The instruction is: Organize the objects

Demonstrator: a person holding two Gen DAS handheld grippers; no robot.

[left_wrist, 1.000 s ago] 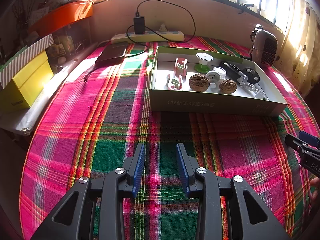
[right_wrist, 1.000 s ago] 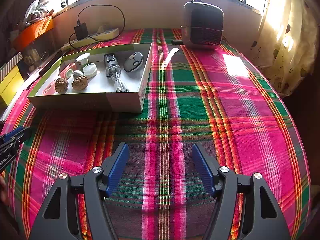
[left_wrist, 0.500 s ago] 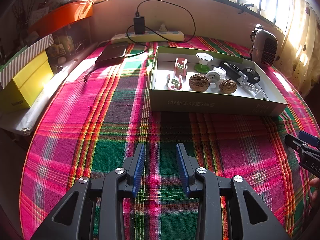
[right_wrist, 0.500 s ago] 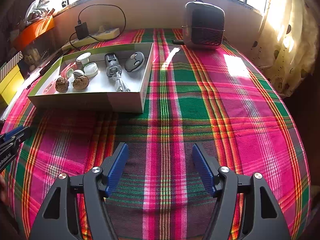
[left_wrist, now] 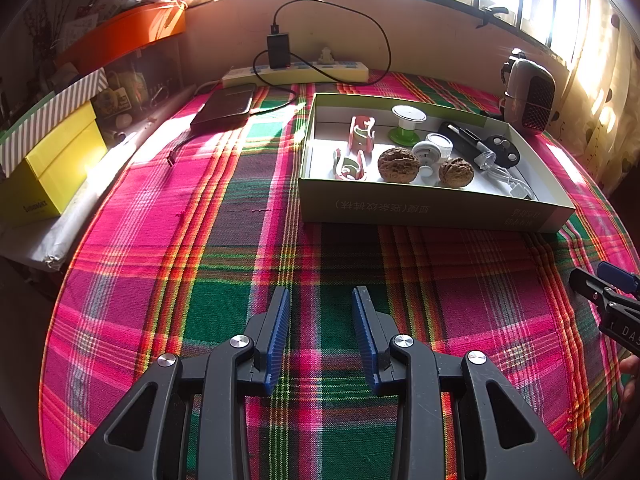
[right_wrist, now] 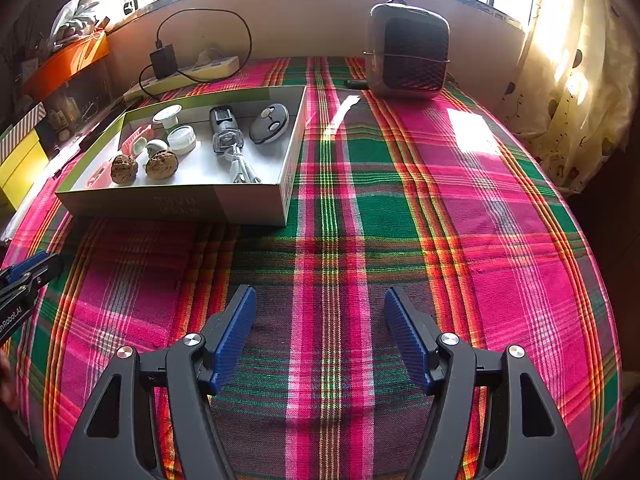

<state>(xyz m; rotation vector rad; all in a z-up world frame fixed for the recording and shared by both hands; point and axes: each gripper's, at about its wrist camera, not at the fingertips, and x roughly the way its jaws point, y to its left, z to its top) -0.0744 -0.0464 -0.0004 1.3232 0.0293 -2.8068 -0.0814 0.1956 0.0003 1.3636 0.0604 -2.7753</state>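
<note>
Open cardboard box [left_wrist: 432,210]: lies flat on the plaid cloth [left_wrist: 224,240], ahead of both claws; ahead and right of the left claw [left_wrist: 321,316], ahead and left of the right claw [right_wrist: 320,312]. Well apart from both.

Contents, all on the box floor:
- Two walnuts [left_wrist: 399,164], side by side near the front wall, a small white round piece [left_wrist: 426,152] between them.
- Two pink-and-white clips [left_wrist: 361,132], at the end of the box nearest the left claw, one behind the other.
- White disc on a green base [left_wrist: 407,122], upright, toward the back wall.
- White round jar [right_wrist: 182,139], just behind the walnuts.
- Dark cylindrical gadget with a clear end [right_wrist: 225,128], lying lengthwise.
- Dark oval fob [right_wrist: 269,123], just beside the gadget, at the end nearest the right claw.
- White cable [right_wrist: 242,170], coiled loosely at the gadget's near end.

Left claw: fingers apart by a moderate gap, nothing between them, hanging over bare cloth, angled down.

Right claw: fingers wide apart, nothing between them, over bare cloth, angled down. Each claw's tip shows at the edge of the other's view.

Surroundings: the bench is covered by the pink, green and orange plaid cloth. Far ahead of the left claw, by the wall, a power strip [left_wrist: 296,70] with a black charger [left_wrist: 278,50] plugged in and a dark flat device [left_wrist: 224,108] in front of it. Ahead and right of the right claw, a small heater [right_wrist: 408,54] stands upright. To the left claw's left, off the bench, a yellow box [left_wrist: 48,172].
</note>
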